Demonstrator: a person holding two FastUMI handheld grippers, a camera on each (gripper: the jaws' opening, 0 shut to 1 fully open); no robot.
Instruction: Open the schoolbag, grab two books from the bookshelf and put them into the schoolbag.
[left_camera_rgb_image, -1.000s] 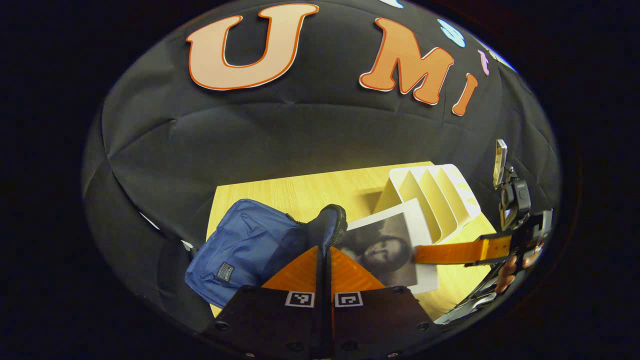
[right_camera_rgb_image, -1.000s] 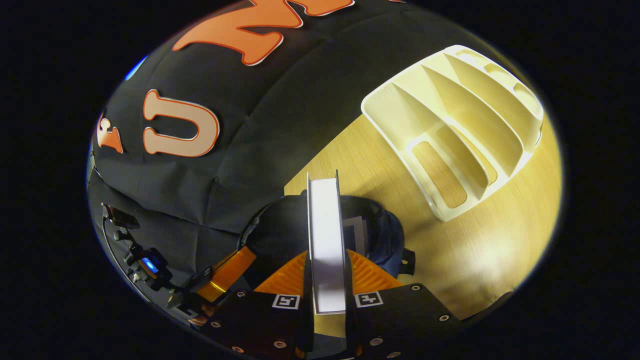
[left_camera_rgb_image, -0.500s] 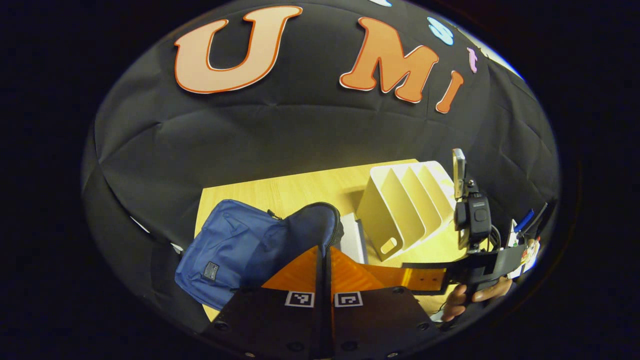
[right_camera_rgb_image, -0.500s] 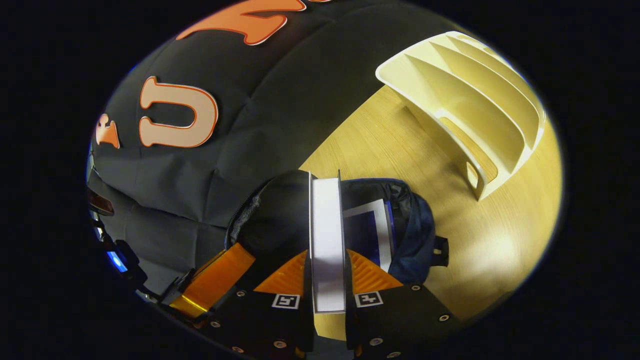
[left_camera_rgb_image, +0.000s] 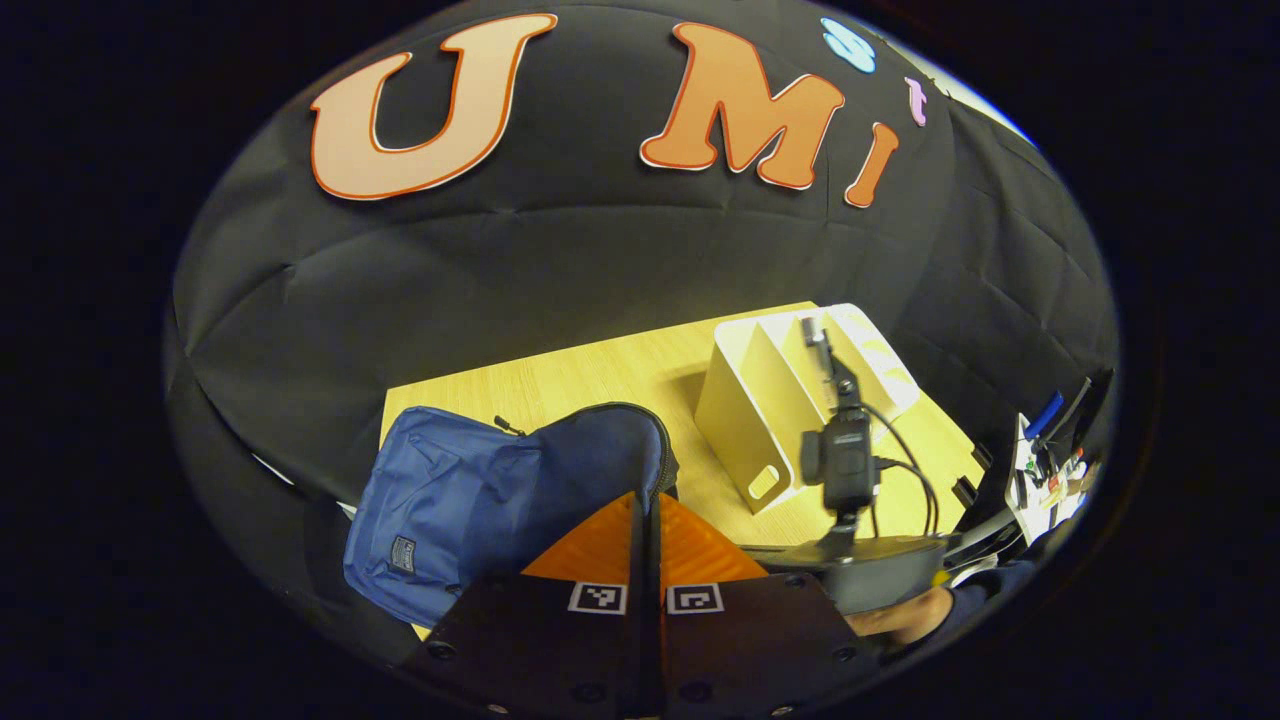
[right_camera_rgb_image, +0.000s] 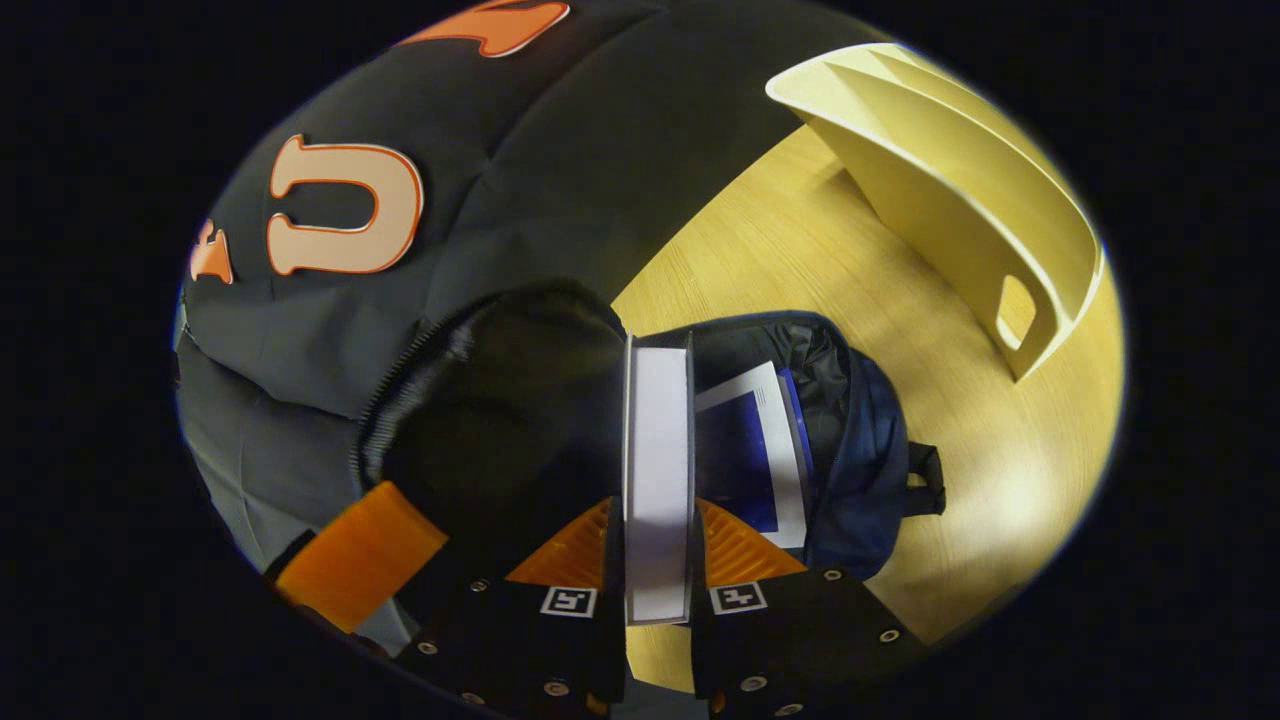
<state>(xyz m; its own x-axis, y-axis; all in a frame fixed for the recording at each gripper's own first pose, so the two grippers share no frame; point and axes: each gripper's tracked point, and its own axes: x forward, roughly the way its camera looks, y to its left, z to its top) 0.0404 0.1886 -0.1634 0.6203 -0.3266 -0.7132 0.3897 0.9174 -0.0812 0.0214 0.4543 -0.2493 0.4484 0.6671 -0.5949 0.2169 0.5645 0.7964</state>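
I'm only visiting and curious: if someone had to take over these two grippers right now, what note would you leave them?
Right gripper: shut on the second book, held edge-on over the schoolbag's open mouth.
Left gripper: shut on the schoolbag's flap, holding it up and open.
First book: already inside the bag.
Bookshelf: stands on the table beside the bag; no books visible in it.
Done: bag opened, one book packed.
Left: lower the second book in beside the first, release it, then let go of the flap.
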